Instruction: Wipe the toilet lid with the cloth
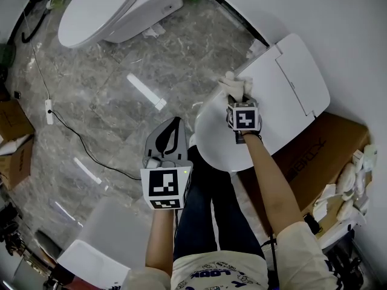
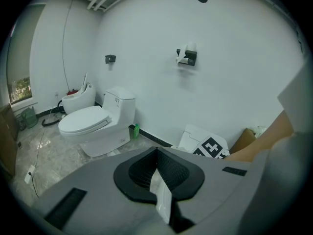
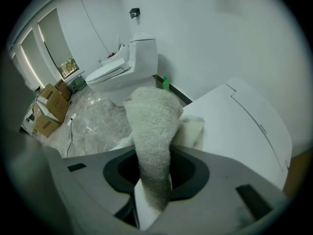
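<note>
**As Cloth Meets Lid, One Gripper Does the Work**

While the right gripper (image 1: 237,93) clamps its jaws on a fluffy white cloth (image 1: 232,83), the cloth presses against the rear of the closed toilet lid (image 1: 219,139), just in front of the tank. In the right gripper view, the cloth (image 3: 150,131) bulges out from between the jaws over the lid (image 3: 234,126). The left gripper (image 1: 175,127) hangs over the marble floor (image 1: 109,101) with jaws together and empty, apart from the toilet. A second toilet (image 1: 103,11) stands well apart.

Fluffy white cloth (image 3: 150,131), bunched, pinched in right tool (image 3: 152,199), resting on smooth white toilet lid (image 1: 214,136), lid down
</note>
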